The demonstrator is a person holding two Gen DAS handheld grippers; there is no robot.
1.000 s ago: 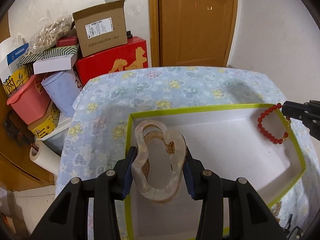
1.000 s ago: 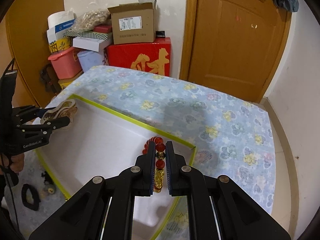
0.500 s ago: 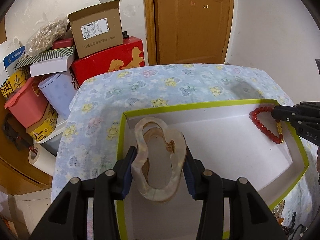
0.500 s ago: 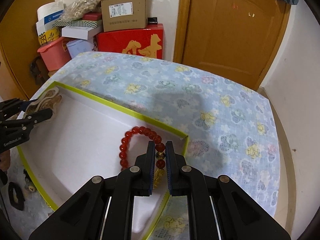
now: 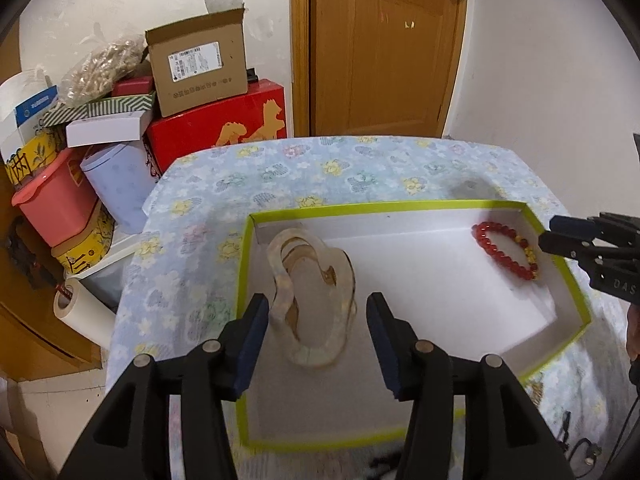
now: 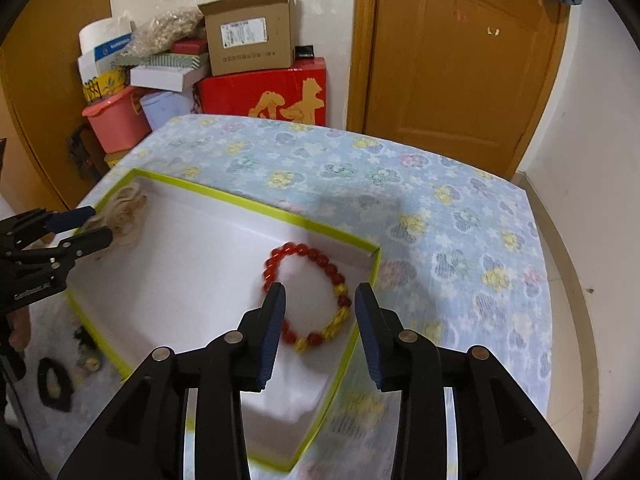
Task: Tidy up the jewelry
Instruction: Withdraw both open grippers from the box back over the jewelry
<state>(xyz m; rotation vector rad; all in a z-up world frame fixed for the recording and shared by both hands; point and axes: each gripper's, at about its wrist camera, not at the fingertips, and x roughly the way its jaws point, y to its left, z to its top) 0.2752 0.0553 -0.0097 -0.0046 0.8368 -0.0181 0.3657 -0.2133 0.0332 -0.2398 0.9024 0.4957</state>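
A cream shell-patterned bangle (image 5: 312, 292) rests in the left end of a white box with a yellow-green rim (image 5: 384, 205). My left gripper (image 5: 316, 312) is opening around it, and its pads stand just clear of the bangle's sides. A red bead bracelet with gold charms (image 6: 335, 274) lies flat on the box floor near the right corner. My right gripper (image 6: 320, 298) hovers over it, jaws opening, with the beads below and between the fingers and untouched. The right wrist view shows the left gripper (image 6: 96, 225) at the bangle (image 6: 128, 216). The left wrist view shows the right gripper (image 5: 548, 236) beside the bracelet (image 5: 504, 250).
The box (image 6: 256, 208) sits on a table with a blue floral cloth (image 6: 440, 208). Stacked cartons and tubs (image 5: 192, 120) fill the back left corner beside a wooden door (image 5: 384, 48). Small dark pieces (image 6: 54, 384) lie on the cloth left of the box. A paper roll (image 5: 80, 312) stands beside the table.
Both grippers went from shut on their pieces to open. The bangle and the red bracelet were let go into the box, and both grippers drew back slightly.
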